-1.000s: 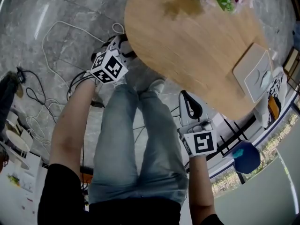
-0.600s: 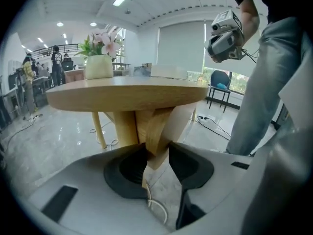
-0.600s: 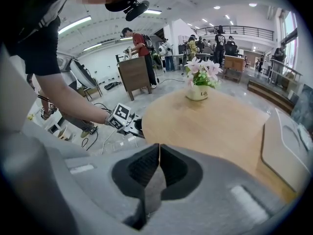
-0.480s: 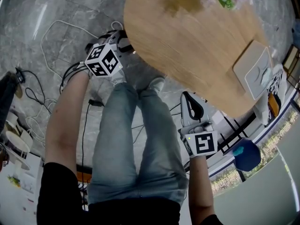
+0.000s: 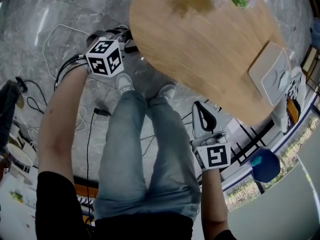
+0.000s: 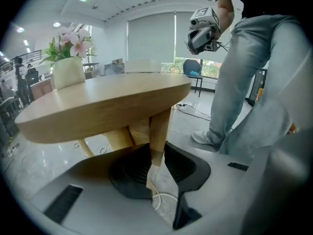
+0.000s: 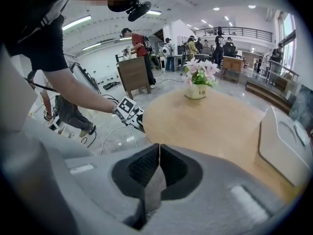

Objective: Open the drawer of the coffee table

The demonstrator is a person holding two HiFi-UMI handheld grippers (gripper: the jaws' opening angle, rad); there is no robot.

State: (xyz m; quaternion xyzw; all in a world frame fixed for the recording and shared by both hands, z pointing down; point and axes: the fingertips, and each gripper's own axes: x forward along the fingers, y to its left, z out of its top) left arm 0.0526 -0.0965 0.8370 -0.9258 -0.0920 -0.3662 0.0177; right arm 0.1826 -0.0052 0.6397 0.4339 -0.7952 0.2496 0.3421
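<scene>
The left gripper (image 6: 157, 155) is held low at the left edge of the round coffee table (image 5: 200, 44). Its jaws have just been closing to a narrow gap with nothing gripped, and a table leg (image 6: 159, 129) is framed beyond. The right gripper (image 7: 159, 153) is shut, empty. No drawer is seen; its front must be found next.

Counter (image 5: 200, 49): light wood grain. Floor (image 5: 30, 44): grey marble, pale veins. Jeans (image 5: 140, 159) light blue, shirt (image 5: 57, 204) black. Marker cubes (image 5: 105, 57): black-and-white squares. Left gripper (image 6: 157, 151), right gripper (image 7: 159, 148): grey shells, black ribbed jaws. Flowers (image 7: 201, 68) pink, pot (image 7: 195, 91) cream. Tray (image 5: 272, 74) off-white. Chair (image 5: 262, 166) blue.
</scene>
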